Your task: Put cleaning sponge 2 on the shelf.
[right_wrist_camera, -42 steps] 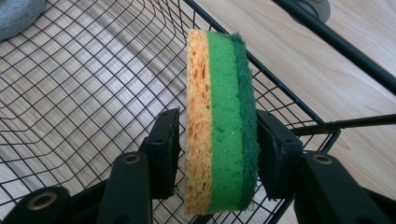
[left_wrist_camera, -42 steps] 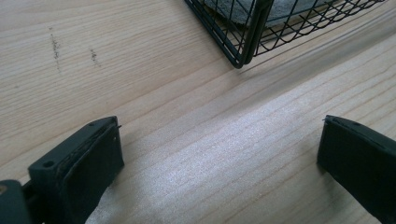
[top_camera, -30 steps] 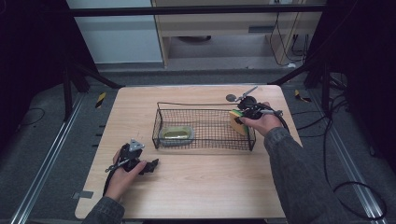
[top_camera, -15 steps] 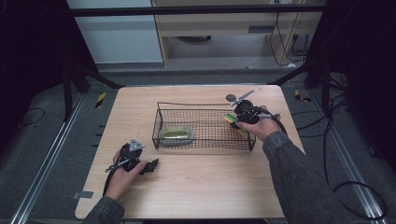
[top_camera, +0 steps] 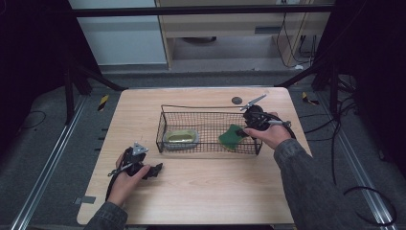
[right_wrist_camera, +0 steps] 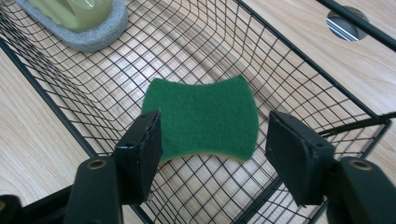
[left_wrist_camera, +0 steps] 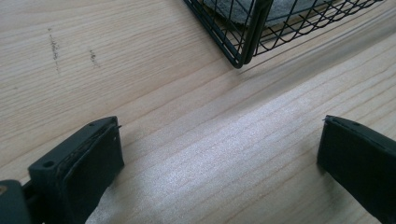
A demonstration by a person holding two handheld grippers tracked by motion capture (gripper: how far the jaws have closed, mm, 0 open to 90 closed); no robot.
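1. Where the right gripper (right_wrist_camera: 212, 144) looks along its 2 jaws, a green sponge (right_wrist_camera: 205, 119) lies flat on the floor of the wire basket (right_wrist_camera: 56, 100), green face up with a thin yellow edge showing along its near side.
2. Its long axis runs roughly across that view, from 1 jaw toward the other, and its 2 long sides curve inward.
3. The jaws have just been opening; the sponge sits between and just beyond them, released, with a gap at the right pad. Whether the left pad (right_wrist_camera: 152, 140) touches the sponge edge I cannot tell, since that pad covers the corner.
4. From the high view the sponge (top_camera: 231, 136) sits in the basket's (top_camera: 165, 125) right end, just beside the right gripper (top_camera: 243, 132), and looks tilted there; its outline is small and blurred behind the mesh.
5. A grey pad with a yellow-green top (right_wrist_camera: 77, 18) lies in the far end of the basket, cut off by the frame edge.
6. The left gripper (top_camera: 152, 170) rests on the table (top_camera: 215, 191) near the basket's front left corner, its jaws wide apart over bare wood with nothing between them.
7. In the left gripper view the basket (left_wrist_camera: 245, 35) corner is cut off at the top.
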